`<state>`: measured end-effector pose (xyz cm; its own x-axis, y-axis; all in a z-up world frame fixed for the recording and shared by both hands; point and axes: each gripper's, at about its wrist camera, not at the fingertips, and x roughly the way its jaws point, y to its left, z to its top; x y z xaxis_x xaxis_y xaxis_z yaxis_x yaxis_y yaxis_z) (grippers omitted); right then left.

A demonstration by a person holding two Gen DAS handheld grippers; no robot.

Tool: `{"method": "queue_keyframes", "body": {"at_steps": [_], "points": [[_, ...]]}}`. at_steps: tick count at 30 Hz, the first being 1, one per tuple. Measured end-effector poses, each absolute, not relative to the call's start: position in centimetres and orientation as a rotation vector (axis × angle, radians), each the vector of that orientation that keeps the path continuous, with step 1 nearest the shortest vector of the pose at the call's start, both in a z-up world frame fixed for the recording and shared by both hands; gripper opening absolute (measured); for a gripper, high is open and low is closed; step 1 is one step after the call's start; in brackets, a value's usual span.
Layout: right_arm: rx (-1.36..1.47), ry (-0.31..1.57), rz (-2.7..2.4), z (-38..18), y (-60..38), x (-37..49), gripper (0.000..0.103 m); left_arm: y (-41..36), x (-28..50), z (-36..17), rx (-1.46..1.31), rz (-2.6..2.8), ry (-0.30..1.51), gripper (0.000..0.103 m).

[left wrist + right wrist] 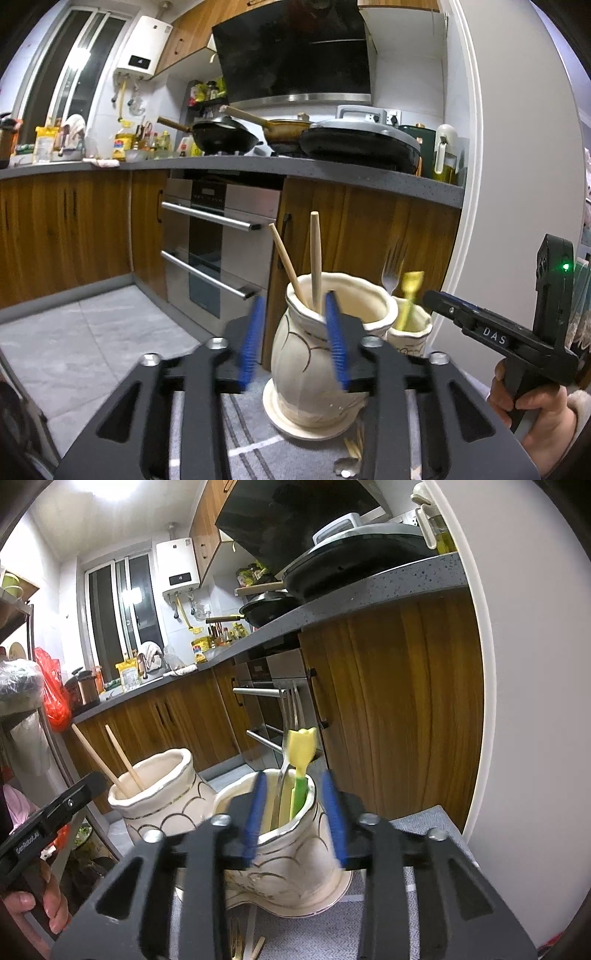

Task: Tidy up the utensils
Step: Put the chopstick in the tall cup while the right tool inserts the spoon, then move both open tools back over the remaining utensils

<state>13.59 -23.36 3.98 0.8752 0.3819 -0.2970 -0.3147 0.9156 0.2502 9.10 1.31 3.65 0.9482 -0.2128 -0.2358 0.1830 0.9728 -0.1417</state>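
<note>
With blue pads apart and nothing pinched, left gripper [295,339] parted just before cream ceramic jar [314,362] holding two wooden chopsticks [314,258]. Right gripper [297,816] likewise spread, its pads flanking second cream jar [288,864]; inside, yellow-and-green utensil [301,760] beside blurred, seemingly metal fork [282,775].

The two vases [162,794] [291,853] look like shiny glazed clay. The chopsticks [315,254] are smooth wood. The fork [392,267] is shiny metal.
</note>
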Motion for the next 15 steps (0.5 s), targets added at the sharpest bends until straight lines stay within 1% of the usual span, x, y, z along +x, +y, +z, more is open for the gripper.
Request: {"method": "queue_keyframes", "body": {"at_steps": [1,3,4,5,6,8,10,12,14,15], "points": [[0.198,0.346,0.364,4.1,-23.4,13.5,0.035,1.4,9.0,3.7,-0.119,-0.199,0.25,0.043],[0.207,0.34,0.359,4.2,-23.6,13.3,0.046,1.5,8.7,3.7,-0.122,-0.192,0.248,0.05],[0.215,0.336,0.358,4.3,-23.8,13.2,0.056,1.6,8.6,3.8,-0.125,-0.192,0.248,0.057],[0.222,0.332,0.357,4.4,-24.0,13.0,0.062,1.7,8.4,3.8,-0.133,-0.193,0.247,0.064],[0.229,0.327,0.354,4.5,-24.2,12.7,0.066,1.8,8.3,3.8,-0.138,-0.193,0.246,0.066],[0.237,0.312,0.337,4.7,-24.6,12.3,0.086,2.0,8.0,3.8,-0.142,-0.193,0.249,0.074],[0.251,0.28,0.304,5.0,-25.3,11.5,0.098,2.0,7.7,3.8,-0.138,-0.193,0.256,0.078],[0.26,0.261,0.28,5.2,-25.9,11.0,0.098,2.0,7.2,3.6,-0.134,-0.193,0.261,0.08],[0.274,0.252,0.265,5.2,-26.5,10.4,0.098,1.9,6.8,3.4,-0.127,-0.194,0.274,0.086],[0.28,0.253,0.264,5.2,-26.7,10.4,0.098,1.9,6.5,3.3,-0.123,-0.194,0.281,0.088]]}}
